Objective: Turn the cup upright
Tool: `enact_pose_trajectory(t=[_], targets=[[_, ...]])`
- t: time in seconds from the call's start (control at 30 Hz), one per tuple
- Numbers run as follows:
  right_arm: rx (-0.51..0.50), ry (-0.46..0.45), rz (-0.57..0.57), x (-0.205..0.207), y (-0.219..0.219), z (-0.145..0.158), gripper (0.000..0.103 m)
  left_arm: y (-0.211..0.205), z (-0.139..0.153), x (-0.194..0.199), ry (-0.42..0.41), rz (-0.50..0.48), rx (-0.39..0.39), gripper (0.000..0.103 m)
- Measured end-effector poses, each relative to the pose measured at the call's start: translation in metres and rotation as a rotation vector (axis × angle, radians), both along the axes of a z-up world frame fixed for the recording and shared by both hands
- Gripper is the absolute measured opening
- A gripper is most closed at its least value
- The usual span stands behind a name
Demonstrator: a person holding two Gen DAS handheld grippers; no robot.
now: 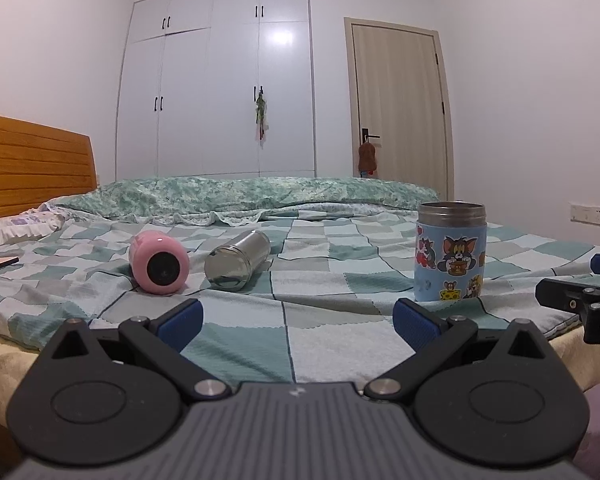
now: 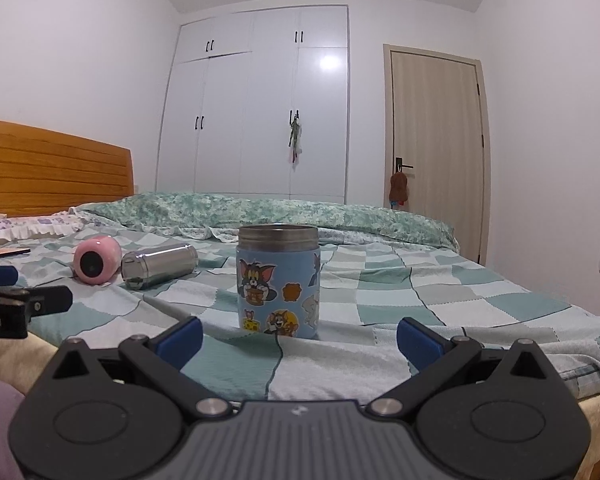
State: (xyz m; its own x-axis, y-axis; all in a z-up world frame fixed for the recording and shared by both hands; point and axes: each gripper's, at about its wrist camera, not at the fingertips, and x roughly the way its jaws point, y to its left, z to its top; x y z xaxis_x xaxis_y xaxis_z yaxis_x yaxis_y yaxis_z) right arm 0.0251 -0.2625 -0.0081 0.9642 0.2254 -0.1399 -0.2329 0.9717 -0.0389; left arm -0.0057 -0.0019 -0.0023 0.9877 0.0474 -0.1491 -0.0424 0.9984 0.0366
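The left gripper (image 1: 298, 320) hovers low over the near edge of a bed, blue-padded fingers spread wide apart, holding nothing. The right gripper (image 2: 299, 338) sits beside it, also spread wide and empty. Directly ahead of the right gripper, a blue cartoon-sticker cup (image 2: 278, 282) stands upright on the green checkered blanket (image 2: 440, 300), steel rim up. Farther left, well apart from it, a pink cup (image 1: 159, 262) and a stainless steel cup (image 1: 237, 260) lie on their sides, just beside each other, bases facing the cameras.
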Motion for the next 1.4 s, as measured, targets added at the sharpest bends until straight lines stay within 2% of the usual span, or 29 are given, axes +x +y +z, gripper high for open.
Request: enact_pose_trajectory(t=[1.4], targets=[[-0.005,-0.008,0.003,-0.0015,0.0036,-0.001,0.103,0.0006,0.0002,-0.0007,-0.001,-0.003,-0.002,0.103]])
